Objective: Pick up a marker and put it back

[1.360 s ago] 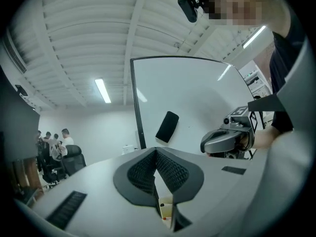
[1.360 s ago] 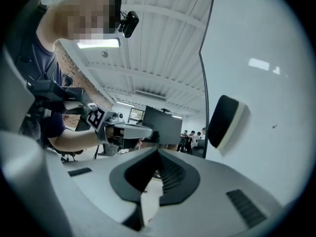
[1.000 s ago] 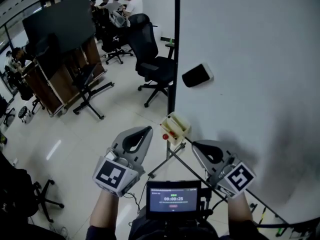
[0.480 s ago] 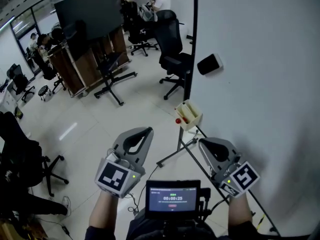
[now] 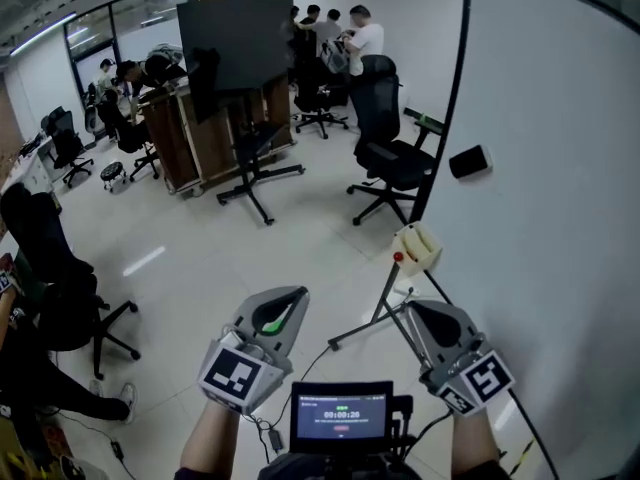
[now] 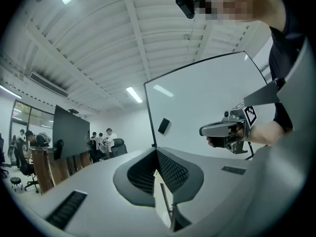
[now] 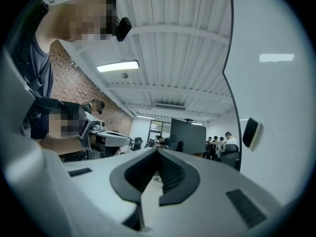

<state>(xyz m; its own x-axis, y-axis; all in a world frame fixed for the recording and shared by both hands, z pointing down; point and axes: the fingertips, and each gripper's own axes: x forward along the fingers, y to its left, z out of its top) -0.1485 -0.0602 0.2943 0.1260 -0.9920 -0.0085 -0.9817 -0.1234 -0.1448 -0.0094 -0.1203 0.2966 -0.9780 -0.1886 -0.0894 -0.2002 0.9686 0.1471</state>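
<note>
In the head view a cream marker holder (image 5: 420,246) hangs at the whiteboard's (image 5: 560,228) left edge, with a red-capped marker (image 5: 399,257) showing at its lower corner. A black eraser (image 5: 469,161) sticks to the board higher up. My left gripper (image 5: 296,293) is shut and empty, held level over the floor, down and left of the holder. Just below the holder, beside the board's stand, my right gripper (image 5: 413,307) is also shut and empty. The left gripper view has its closed jaws (image 6: 156,150) facing the board, and the right gripper view has closed jaws (image 7: 158,149) facing the room.
The whiteboard's stand legs (image 5: 375,313) spread across the floor ahead. Office chairs (image 5: 393,163) and a black screen on a wheeled stand (image 5: 235,43) stand farther off, with people (image 5: 360,38) at the back. Another chair (image 5: 70,298) is at the left. A small display (image 5: 342,415) sits between my arms.
The view has swung left, so the whiteboard and holder slid to the right in the picture. Both grippers moved sideways with it and stayed shut and empty.
</note>
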